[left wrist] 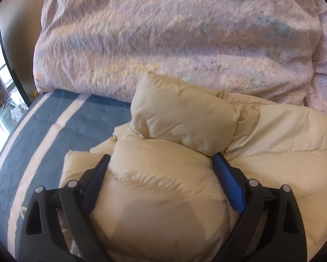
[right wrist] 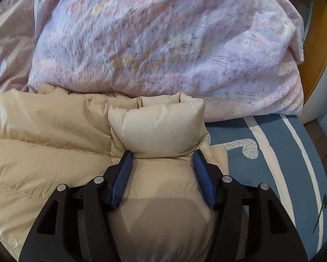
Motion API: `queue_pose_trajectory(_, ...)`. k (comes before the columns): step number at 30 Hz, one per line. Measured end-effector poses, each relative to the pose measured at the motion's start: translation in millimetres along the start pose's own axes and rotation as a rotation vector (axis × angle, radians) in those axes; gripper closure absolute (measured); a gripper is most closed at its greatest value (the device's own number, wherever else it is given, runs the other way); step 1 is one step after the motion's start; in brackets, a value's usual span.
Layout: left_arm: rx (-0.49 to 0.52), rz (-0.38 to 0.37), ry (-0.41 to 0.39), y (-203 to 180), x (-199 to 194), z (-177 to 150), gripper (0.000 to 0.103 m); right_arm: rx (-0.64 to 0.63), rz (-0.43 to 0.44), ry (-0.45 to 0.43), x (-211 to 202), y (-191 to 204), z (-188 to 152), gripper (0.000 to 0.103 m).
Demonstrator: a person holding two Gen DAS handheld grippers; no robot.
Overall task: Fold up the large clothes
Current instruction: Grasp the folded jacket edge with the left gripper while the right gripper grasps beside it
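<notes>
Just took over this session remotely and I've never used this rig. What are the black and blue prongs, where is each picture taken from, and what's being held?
There is no robot arm here: a person carries a hand-held gripper in each hand, each with a fisheye camera looking forward along its two blue-padded fingers.

The left wrist view shows the left hand-held gripper; the right wrist view shows the right hand-held gripper.

On the surface lies a blue bedsheet with white stripes. At the back is a bunched pinkish floral duvet. In front lies a cream puffer jacket, the garment to fold.

A puffy bundle of the jacket bulges between each gripper's fingers. The right pads pinch it in, so that one is gripping. The left fingers stand wide; the frames don't show whether they press on the fabric or merely straddle it.
</notes>
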State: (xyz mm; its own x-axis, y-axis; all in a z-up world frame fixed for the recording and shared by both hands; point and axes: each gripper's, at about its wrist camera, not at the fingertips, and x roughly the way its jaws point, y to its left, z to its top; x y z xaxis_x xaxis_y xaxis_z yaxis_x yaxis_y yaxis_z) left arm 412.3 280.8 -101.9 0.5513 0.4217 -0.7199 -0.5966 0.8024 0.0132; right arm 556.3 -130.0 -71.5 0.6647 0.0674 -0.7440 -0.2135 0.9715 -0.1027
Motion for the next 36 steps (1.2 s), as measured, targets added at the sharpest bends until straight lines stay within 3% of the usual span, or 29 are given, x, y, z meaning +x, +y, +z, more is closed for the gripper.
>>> queue_pose_trajectory(5, -0.02, -0.005, 0.026, 4, 8, 0, 0.007, -0.026, -0.023, 0.011, 3, 10, 1, 0.04)
queue_pose_trajectory(14, -0.057, -0.032, 0.048, 20, 20, 1, 0.005, 0.019, 0.021, 0.025, 12, -3, 5, 0.038)
queue_pose_trajectory(36, -0.071, -0.041, 0.051, 23, 22, -1, 0.004, 0.06, 0.026, 0.028, 15, -8, 5, 0.032)
